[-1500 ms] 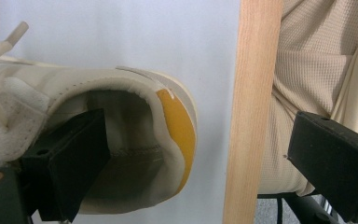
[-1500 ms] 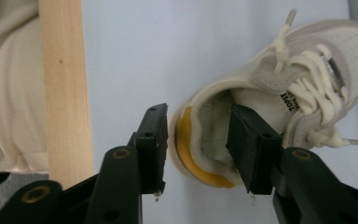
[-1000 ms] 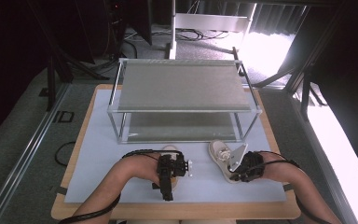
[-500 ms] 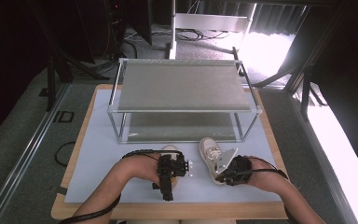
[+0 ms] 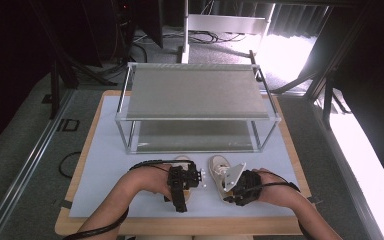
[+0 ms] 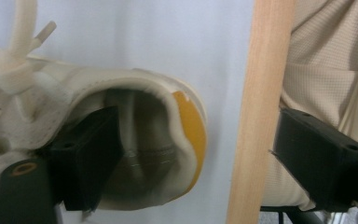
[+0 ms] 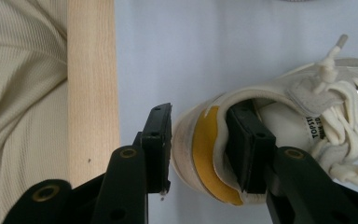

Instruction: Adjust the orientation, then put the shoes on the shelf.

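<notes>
Two cream sneakers lie side by side on the white mat, in front of the shelf. In the high view my left gripper [image 5: 182, 180] covers the left sneaker [image 5: 182, 161]. My right gripper [image 5: 237, 186] is at the heel of the right sneaker [image 5: 219, 170]. My left gripper [image 6: 196, 121] has one jaw inside the sneaker [image 6: 144, 88]; the other hangs far off past the table edge. Its jaws have just been closing and do not pinch the heel. My right gripper [image 7: 201, 112] straddles the yellow-lined heel of its sneaker [image 7: 279, 93]. Its jaws have just been opening, and the heel wall sits loose between them.
A two-tier metal shelf [image 5: 195, 95] stands at the back of the white mat [image 5: 110, 165]. The wooden table edge [image 6: 256, 116] [image 7: 91, 93] runs close behind both heels. The person's pale clothing [image 7: 23, 93] lies just beyond that edge.
My right gripper has slid its sneaker left, closer to the left sneaker, and its jaws have spread off the heel. The left hand has stayed put.
</notes>
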`<state>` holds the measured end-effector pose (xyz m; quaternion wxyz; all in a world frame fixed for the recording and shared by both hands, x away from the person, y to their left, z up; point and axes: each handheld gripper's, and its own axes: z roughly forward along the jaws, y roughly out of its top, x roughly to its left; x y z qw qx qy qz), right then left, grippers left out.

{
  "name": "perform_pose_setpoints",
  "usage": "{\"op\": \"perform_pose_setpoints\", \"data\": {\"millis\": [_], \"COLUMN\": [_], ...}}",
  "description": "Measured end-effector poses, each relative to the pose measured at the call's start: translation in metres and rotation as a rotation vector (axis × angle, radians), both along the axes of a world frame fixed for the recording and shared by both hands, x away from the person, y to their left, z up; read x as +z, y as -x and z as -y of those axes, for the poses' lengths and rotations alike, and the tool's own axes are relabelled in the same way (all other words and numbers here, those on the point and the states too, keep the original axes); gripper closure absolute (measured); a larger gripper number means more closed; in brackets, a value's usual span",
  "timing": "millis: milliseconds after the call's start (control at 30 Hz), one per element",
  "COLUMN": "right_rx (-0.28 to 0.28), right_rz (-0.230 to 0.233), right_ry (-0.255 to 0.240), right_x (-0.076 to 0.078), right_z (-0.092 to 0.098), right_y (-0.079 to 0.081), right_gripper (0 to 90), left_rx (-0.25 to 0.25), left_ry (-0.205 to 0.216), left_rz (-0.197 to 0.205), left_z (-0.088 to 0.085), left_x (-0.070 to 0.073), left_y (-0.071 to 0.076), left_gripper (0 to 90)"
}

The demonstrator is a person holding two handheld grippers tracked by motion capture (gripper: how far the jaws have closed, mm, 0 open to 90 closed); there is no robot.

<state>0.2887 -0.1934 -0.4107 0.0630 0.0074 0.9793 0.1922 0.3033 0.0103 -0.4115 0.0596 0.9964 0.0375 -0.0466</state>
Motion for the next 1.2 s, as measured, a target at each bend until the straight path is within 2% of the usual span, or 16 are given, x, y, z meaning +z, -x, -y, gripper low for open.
{"op": "perform_pose_setpoints", "data": {"millis": [67,133,167,300,333,367,500,567,633,700,833,967,1000,1033,1067,1200], "right_rx": [0.012,0.014,0.015,0.014,0.016,0.013,0.021,0.017,-0.016,-0.027,-0.025,-0.022,-0.020,-0.028,-0.026,-0.046], "right_rz": [0.004,0.011,0.011,0.005,0.002,-0.005,-0.008,-0.018,0.018,0.023,0.068,0.112,0.133,0.136,0.141,0.160], "right_ry": [0.009,0.013,0.016,0.034,0.033,0.031,0.019,0.007,0.007,-0.007,-0.007,0.002,0.005,0.002,0.005,-0.016], "right_x": [0.000,0.003,0.004,0.007,0.007,0.006,0.007,0.008,0.013,0.017,0.028,0.035,0.036,0.037,0.039,0.043], "right_z": [0.001,0.003,0.003,0.005,0.005,0.005,0.005,0.005,0.005,0.006,0.003,-0.004,-0.006,-0.008,-0.010,-0.014], "right_y": [0.000,-0.001,-0.001,-0.003,-0.004,-0.004,-0.004,-0.004,-0.006,-0.010,-0.018,-0.031,-0.035,-0.039,-0.044,-0.062], "right_gripper": [60.9,61.8,63.4,65.2,65.5,66.5,71.5,73.2,73.9,74.5,74.7,74.7,74.7,74.7,74.7,74.6], "left_rx": [-0.004,0.002,0.004,0.037,0.027,0.013,-0.007,0.008,0.008,-0.008,-0.051,-0.076,-0.080,-0.084,-0.114,-0.158], "left_ry": [-0.004,-0.008,-0.008,0.007,0.024,0.031,0.045,0.058,0.050,0.046,0.107,0.104,0.114,0.124,0.135,0.198], "left_rz": [0.009,0.043,0.051,0.018,0.001,0.011,0.031,0.036,0.054,0.084,0.147,0.206,0.217,0.211,0.222,0.229], "left_z": [-0.001,0.000,0.000,-0.004,-0.006,-0.007,-0.006,-0.004,-0.004,-0.006,-0.007,-0.003,-0.002,-0.002,-0.002,-0.001], "left_x": [-0.001,-0.002,-0.002,-0.004,-0.004,-0.004,-0.001,0.003,0.007,0.012,0.025,0.028,0.028,0.028,0.028,0.023], "left_y": [0.001,0.002,0.002,-0.004,-0.004,-0.004,-0.002,-0.003,-0.006,-0.008,-0.016,-0.028,-0.032,-0.036,-0.040,-0.059], "left_gripper": [26.1,36.6,44.9,62.6,64.8,67.7,70.7,71.5,73.8,75.8,76.5,76.9,76.9,77.0,77.1,77.4]}}
